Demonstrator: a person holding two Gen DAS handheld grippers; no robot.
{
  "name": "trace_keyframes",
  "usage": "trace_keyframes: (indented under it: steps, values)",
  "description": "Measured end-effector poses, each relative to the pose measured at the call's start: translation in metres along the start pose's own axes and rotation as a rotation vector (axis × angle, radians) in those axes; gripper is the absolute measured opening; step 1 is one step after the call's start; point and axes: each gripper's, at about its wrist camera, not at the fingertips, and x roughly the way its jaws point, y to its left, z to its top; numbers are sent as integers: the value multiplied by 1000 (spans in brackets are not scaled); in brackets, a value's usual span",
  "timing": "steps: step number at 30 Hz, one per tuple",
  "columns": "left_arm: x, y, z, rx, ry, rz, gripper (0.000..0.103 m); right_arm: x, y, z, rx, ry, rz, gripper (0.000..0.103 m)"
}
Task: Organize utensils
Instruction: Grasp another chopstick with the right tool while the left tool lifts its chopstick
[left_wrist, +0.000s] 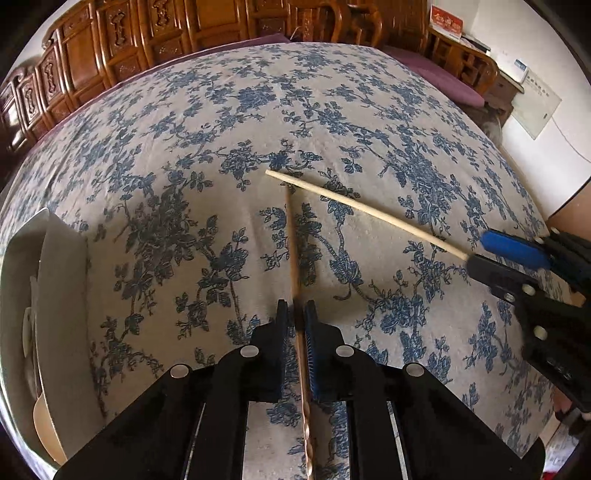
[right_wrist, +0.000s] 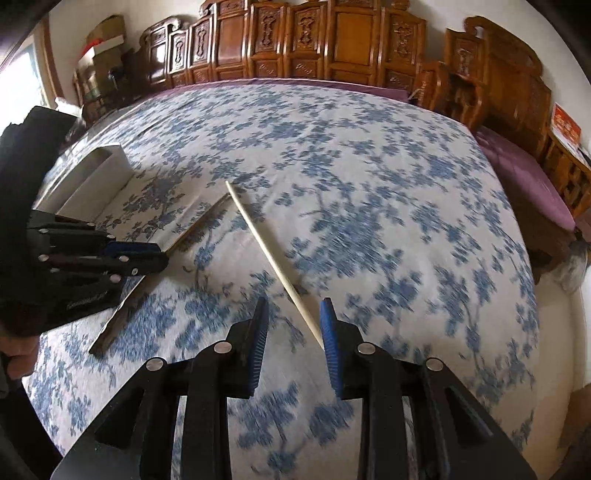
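Two chopsticks lie on a blue-flowered tablecloth (left_wrist: 221, 122). The brown chopstick (left_wrist: 293, 251) runs straight away from my left gripper (left_wrist: 296, 314), which is shut on it near its middle. From the right wrist view the same brown chopstick (right_wrist: 199, 227) slants under the left gripper (right_wrist: 159, 256). The pale chopstick (right_wrist: 266, 254) lies diagonally. Its near end sits between the jaws of my open right gripper (right_wrist: 295, 306), close to the right pad, with a wide gap on the left. The left wrist view shows the pale chopstick (left_wrist: 362, 206) ending at the right gripper (left_wrist: 479, 249).
A white open box (left_wrist: 55, 277) at the table's left edge holds a white spoon and a wooden piece; it also shows as the white box (right_wrist: 92, 177). Carved wooden cabinets (right_wrist: 332, 48) line the back. A purple-cushioned bench (right_wrist: 524, 173) stands at the right. A hand (right_wrist: 18, 350) grips the left tool.
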Motion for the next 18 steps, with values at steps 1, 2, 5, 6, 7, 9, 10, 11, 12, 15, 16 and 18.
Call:
trace_keyframes:
  steps: [1, 2, 5, 6, 7, 9, 10, 11, 12, 15, 16, 18]
  values:
    - [0, 1, 0, -1, 1, -5, 9, 5, 2, 4, -5, 9, 2, 31]
    - [0, 2, -1, 0, 2, -11, 7, 9, 3, 7, -11, 18, 2, 31]
    - [-1, 7, -2, -7, 2, -36, 5, 24, 3, 13, -4, 81, 0, 31]
    - [-1, 8, -2, -5, 4, -40, 4, 27, 3, 14, -5, 90, -5, 31]
    - [-2, 9, -3, -2, 7, -40, 4, 29, 3, 15, -8, 98, 5, 31]
    - [-4, 13, -5, -3, 7, -38, 4, 30, 5, 15, -17, 100, 3, 31]
    - [-5, 15, -5, -7, 3, -38, 4, 31, 6, 16, -19, 102, 2, 31]
    - [-8, 18, -6, -13, -3, -43, 4, 31, 6, 16, -24, 105, -7, 28]
    - [-12, 21, -6, -23, -15, -48, 4, 31, 6, 16, -28, 105, -12, 24]
    - [-23, 23, -7, -27, -35, -48, 4, 30, 9, 14, -25, 106, -7, 10]
    - [-27, 24, -7, -27, -42, -47, 4, 29, 11, 13, -33, 108, -7, 9]
    - [-37, 26, -8, -25, -60, -45, 4, 27, 16, 10, -44, 113, -9, 7]
